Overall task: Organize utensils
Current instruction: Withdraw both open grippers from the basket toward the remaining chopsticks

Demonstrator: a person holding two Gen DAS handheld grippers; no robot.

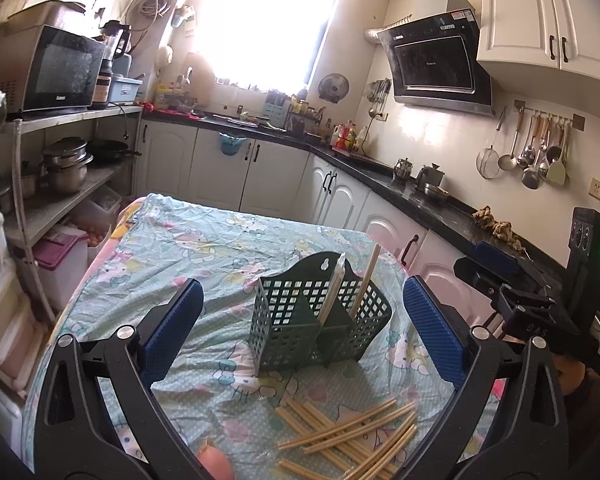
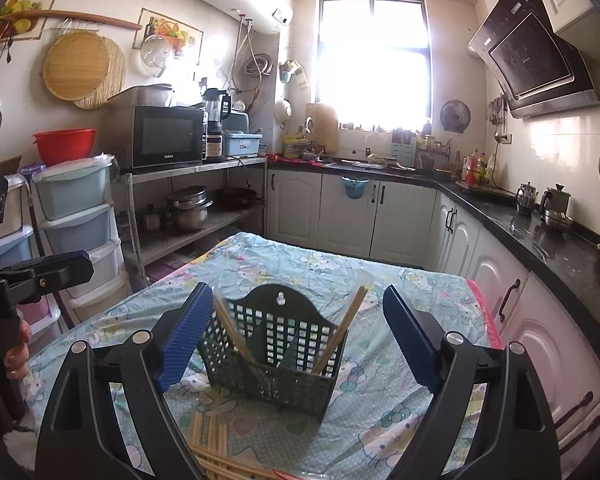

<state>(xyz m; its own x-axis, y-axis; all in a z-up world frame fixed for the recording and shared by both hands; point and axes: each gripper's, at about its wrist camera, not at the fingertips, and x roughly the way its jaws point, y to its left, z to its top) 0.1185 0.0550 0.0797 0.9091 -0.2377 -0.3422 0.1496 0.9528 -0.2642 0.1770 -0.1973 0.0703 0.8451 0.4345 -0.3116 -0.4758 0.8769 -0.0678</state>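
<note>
A dark green slotted utensil basket (image 1: 320, 320) stands on the table's patterned cloth (image 1: 188, 248); it also shows in the right wrist view (image 2: 276, 344). Chopsticks (image 2: 340, 328) lean in its compartments. A loose pile of wooden chopsticks (image 1: 356, 436) lies on the cloth in front of the basket, also at the bottom of the right wrist view (image 2: 212, 444). My left gripper (image 1: 300, 328) is open and empty, above and just short of the basket. My right gripper (image 2: 296, 340) is open and empty, its fingers either side of the basket; its body shows at the right of the left view (image 1: 540, 296).
White cabinets under a black countertop (image 1: 428, 196) run along the far and right side. A metal shelf with a microwave (image 2: 168, 140) and pots stands at the left, beside plastic drawers (image 2: 80, 224). The table's right edge lies close to the cabinets.
</note>
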